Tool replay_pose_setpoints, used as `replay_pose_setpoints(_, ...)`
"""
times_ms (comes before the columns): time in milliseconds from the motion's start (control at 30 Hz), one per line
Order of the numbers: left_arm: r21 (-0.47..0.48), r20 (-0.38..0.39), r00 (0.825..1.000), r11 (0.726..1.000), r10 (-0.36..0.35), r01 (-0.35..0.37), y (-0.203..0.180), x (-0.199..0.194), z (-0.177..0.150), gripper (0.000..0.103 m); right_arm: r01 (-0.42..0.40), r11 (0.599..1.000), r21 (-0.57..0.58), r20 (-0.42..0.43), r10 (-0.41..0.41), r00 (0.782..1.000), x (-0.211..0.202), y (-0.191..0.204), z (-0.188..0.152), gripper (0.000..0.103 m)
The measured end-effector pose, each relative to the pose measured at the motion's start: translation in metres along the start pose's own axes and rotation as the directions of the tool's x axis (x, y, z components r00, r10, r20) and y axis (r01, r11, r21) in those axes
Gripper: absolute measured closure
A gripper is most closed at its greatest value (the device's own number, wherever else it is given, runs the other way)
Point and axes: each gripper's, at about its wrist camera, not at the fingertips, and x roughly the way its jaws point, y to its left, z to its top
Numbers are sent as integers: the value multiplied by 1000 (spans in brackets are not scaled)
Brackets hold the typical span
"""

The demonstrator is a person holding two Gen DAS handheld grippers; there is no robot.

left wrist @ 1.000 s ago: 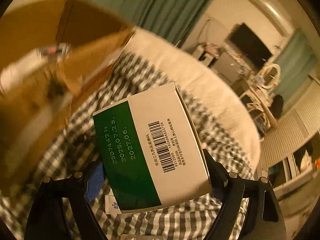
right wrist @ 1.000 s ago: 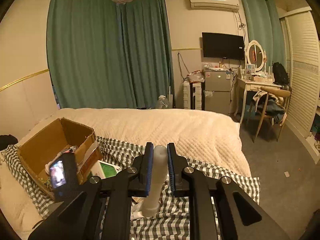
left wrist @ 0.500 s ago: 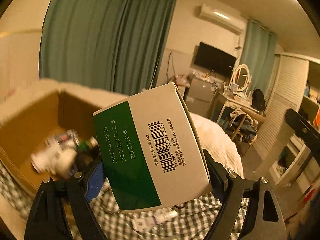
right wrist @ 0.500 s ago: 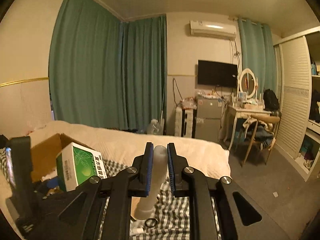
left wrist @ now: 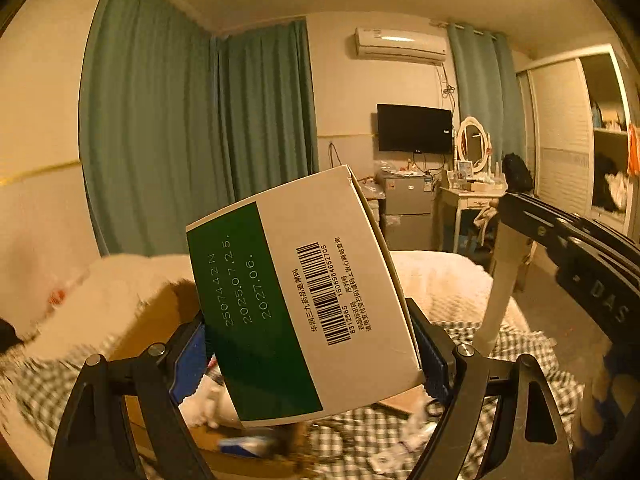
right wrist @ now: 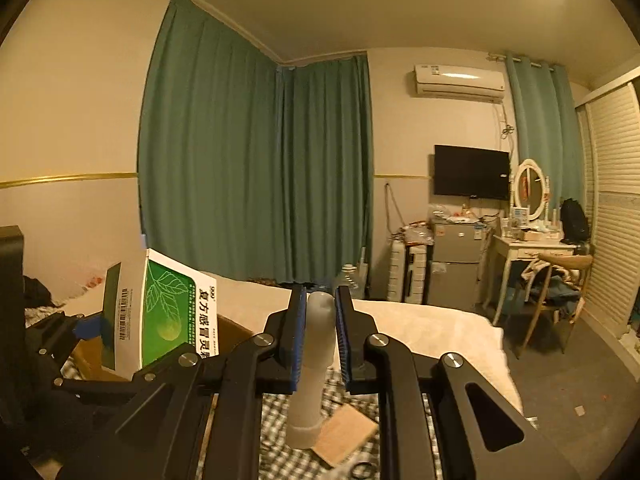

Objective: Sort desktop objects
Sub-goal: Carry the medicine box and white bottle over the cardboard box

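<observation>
My left gripper (left wrist: 308,344) is shut on a green and white medicine box (left wrist: 304,296) and holds it tilted in the air above an open cardboard box (left wrist: 160,320) on the bed. The same medicine box (right wrist: 160,312) shows at the left of the right wrist view. My right gripper (right wrist: 320,328) is shut on a white plastic bottle (right wrist: 314,360), held upright above the checked cloth (right wrist: 280,452). That bottle (left wrist: 500,288) and the right gripper show at the right of the left wrist view.
The cardboard box holds several small items (left wrist: 208,404). Small loose items lie on the checked cloth (left wrist: 480,420), among them a brown card (right wrist: 344,432) and a ring (right wrist: 360,470). A white quilt (right wrist: 432,328) covers the bed. A desk and chair (right wrist: 552,280) stand at the right.
Both grippers have risen and tilted upward; more wall and ceiling show. The medicine box has moved over the cardboard box. Both grips are unchanged.
</observation>
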Motion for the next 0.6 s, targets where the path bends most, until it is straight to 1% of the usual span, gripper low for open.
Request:
replay_pose_setpoints(133, 11, -6, 1000, 1000, 4, -4, 17, 1, 5, 16, -21, 1000, 2, 6, 21, 1000, 8, 20, 1, 89)
replay_pose_setpoints(233, -18, -45, 999, 1000, -27, 26, 31, 8, 3, 16, -47, 999, -10, 12, 47, 999, 14, 36, 2, 89)
replay_pose_setpoints(367, -11, -51, 999, 1000, 0, -1, 50, 14, 2, 16, -75, 997, -19, 17, 75, 997, 23, 56, 1, 89)
replay_pose_setpoints(500, -12, -65, 998, 1000, 23, -24, 69, 24, 3, 16, -113, 994, 0, 15, 113, 993, 38, 72, -2, 89)
replay_pose_setpoints(600, -3, -75, 996, 999, 53, -54, 85, 35, 2, 16, -142, 990, 6, 10, 141, 990, 49, 81, -5, 89)
